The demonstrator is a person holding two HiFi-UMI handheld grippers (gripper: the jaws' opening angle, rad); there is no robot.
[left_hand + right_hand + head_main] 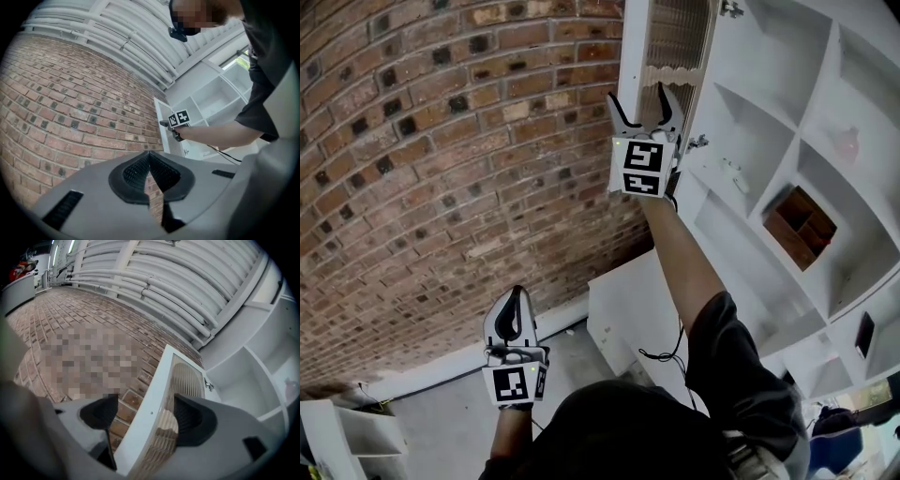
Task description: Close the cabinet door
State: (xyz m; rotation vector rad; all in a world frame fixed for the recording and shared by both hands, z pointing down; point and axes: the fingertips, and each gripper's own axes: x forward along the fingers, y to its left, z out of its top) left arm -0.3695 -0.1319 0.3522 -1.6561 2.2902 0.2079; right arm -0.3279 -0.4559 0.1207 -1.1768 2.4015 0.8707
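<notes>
The right gripper point(641, 111), jaws apart, straddles the free edge of the white-framed ribbed-glass cabinet door point(677, 42), which stands wide open beside the red brick wall point(441, 150). The left gripper point(515, 317) hangs low, jaws together and empty. Advised: bear on the frame, not the glass, and swing along the hinge arc.

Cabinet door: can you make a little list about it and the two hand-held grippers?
cabinet door: open, standing out beside the brick wall
right hand-held gripper: raised, jaws apart, straddling the door's edge
left hand-held gripper: held low, jaws together, nothing between them
cabinet: white shelves in plain view
</notes>
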